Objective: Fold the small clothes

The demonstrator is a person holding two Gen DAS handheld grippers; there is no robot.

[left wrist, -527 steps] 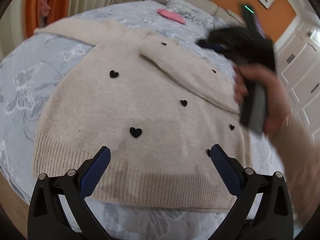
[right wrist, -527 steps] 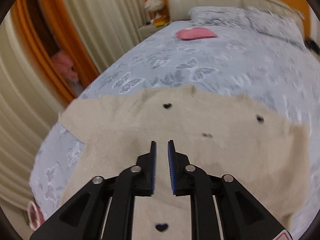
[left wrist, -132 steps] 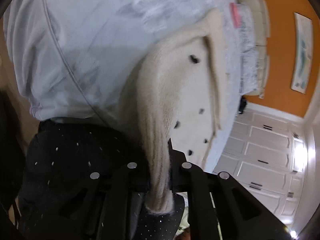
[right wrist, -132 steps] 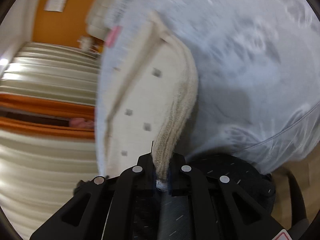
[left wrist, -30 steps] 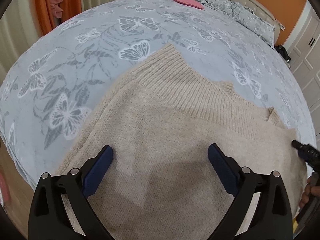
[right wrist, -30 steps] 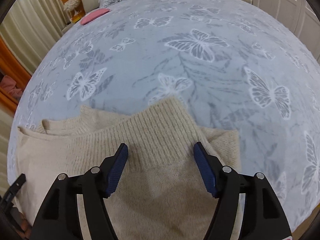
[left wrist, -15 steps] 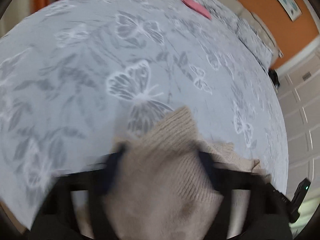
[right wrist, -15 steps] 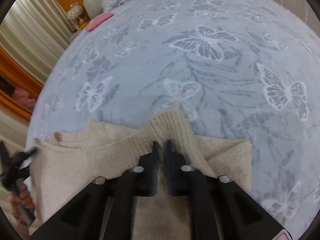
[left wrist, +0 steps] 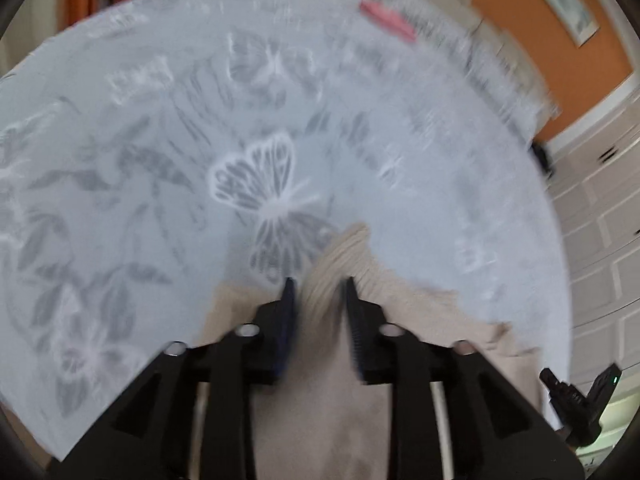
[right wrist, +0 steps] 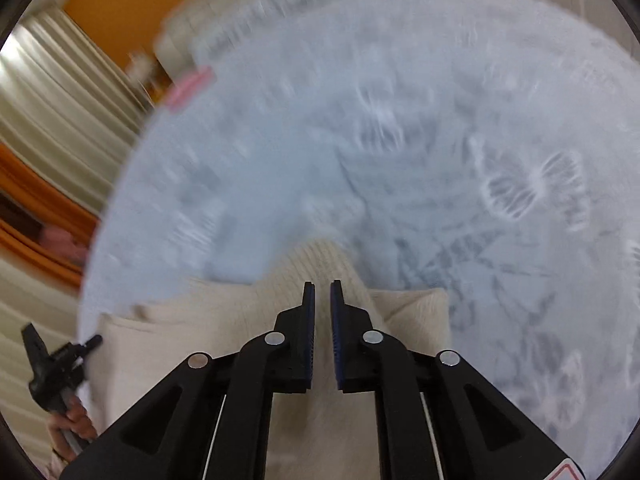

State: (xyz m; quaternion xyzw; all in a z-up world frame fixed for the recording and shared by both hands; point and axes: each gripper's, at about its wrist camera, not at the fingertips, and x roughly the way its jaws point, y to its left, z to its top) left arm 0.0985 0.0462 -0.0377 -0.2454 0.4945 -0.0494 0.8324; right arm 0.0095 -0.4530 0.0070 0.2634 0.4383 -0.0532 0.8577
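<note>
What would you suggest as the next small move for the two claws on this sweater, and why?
Probably lift both corners together. The left claw and right claw each have ribbed edge of the beige sweater between their jaws, which are opening slightly, so firm up first.

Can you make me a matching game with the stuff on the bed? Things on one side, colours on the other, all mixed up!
Things:
1. sweater
2. bedspread
3. small cushion near the pillows
4. gripper pads

Colours:
A. pink
B. dark blue
C. beige
D. pale blue-grey with butterflies

Right pairs: 1-C, 2-D, 3-A, 4-B.
</note>
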